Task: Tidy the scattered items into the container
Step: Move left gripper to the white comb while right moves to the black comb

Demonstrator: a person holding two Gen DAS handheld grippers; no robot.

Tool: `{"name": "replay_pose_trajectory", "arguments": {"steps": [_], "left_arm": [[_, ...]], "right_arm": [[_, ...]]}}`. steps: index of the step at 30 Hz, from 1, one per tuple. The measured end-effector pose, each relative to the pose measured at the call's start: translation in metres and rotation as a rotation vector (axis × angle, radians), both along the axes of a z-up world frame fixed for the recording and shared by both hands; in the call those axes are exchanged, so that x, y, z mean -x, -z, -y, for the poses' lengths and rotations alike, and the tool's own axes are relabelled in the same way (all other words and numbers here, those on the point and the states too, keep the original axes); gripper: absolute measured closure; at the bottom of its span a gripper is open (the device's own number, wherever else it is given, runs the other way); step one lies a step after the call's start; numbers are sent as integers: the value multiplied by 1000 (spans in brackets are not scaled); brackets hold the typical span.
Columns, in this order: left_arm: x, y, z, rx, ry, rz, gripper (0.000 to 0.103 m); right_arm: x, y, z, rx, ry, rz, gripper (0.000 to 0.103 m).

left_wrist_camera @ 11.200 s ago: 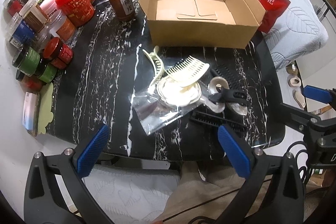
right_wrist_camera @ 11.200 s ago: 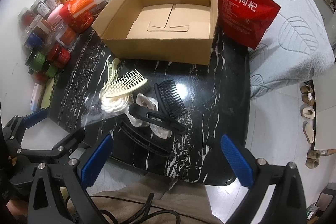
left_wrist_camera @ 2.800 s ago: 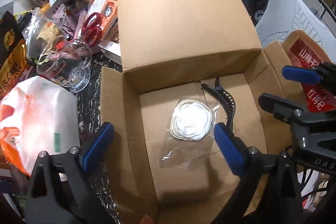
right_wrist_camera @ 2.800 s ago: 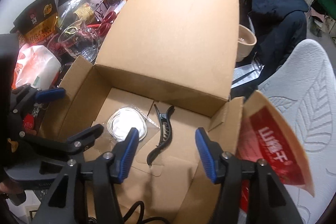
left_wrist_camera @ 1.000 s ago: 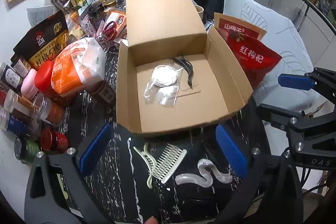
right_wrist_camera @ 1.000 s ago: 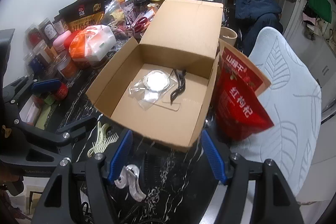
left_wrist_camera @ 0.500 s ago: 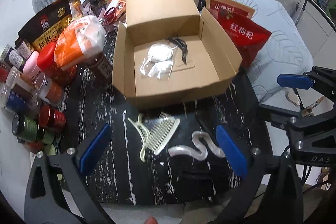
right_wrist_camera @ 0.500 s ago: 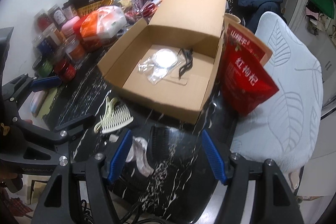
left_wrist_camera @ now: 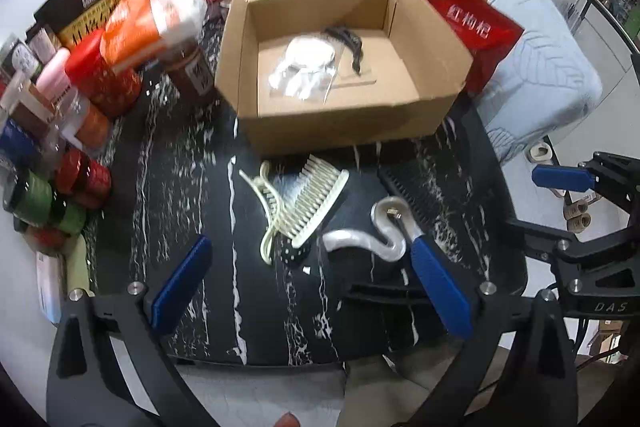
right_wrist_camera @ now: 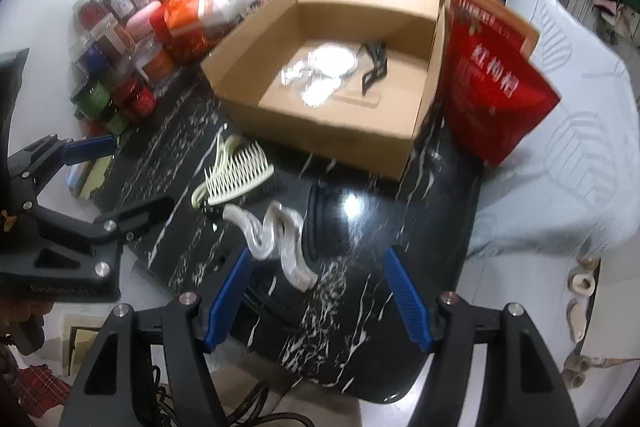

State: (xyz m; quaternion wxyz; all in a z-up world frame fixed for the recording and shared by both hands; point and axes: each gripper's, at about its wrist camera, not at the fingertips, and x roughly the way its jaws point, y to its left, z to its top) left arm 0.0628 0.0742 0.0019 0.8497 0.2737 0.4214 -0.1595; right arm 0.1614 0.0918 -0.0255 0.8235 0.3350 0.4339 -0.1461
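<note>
While both my claws, left (left_wrist_camera: 308, 283) and right (right_wrist_camera: 320, 291), hung open and empty, combs (left_wrist_camera: 316, 199) littered the black marble table (left_wrist_camera: 192, 187) beside the box (left_wrist_camera: 340, 123).

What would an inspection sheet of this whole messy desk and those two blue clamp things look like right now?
Surface: black marble table with white veins.
Job's things: open cardboard box holds a clear bag with a white coil and a black hair clip. On the table in front of it: cream comb, cream claw clip, wavy clear clip, black comb.
Clutter: jars and snack bags at the left, red pouch right of the box.
Grippers: left gripper and right gripper both open, empty, above the near edge.
Cables: black cord below the right gripper.
Surroundings: pale quilted chair, slippers on the floor.
</note>
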Motion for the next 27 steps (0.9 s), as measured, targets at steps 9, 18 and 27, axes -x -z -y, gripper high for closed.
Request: {"name": "replay_pose_trajectory", "arguments": {"steps": [9,18,27], "left_arm": [[-14,36,-21,35,-29,-49,3],[-40,60,-16,50,9,-37,3],[-65,84,0,24,84,-44,3]], "right_arm": [[-6,44,-17,-74,-25,-46,33],[-14,79,-16,-107,-24,-76,33],[-25,107,-3,-109,-34,-96,33]]}}
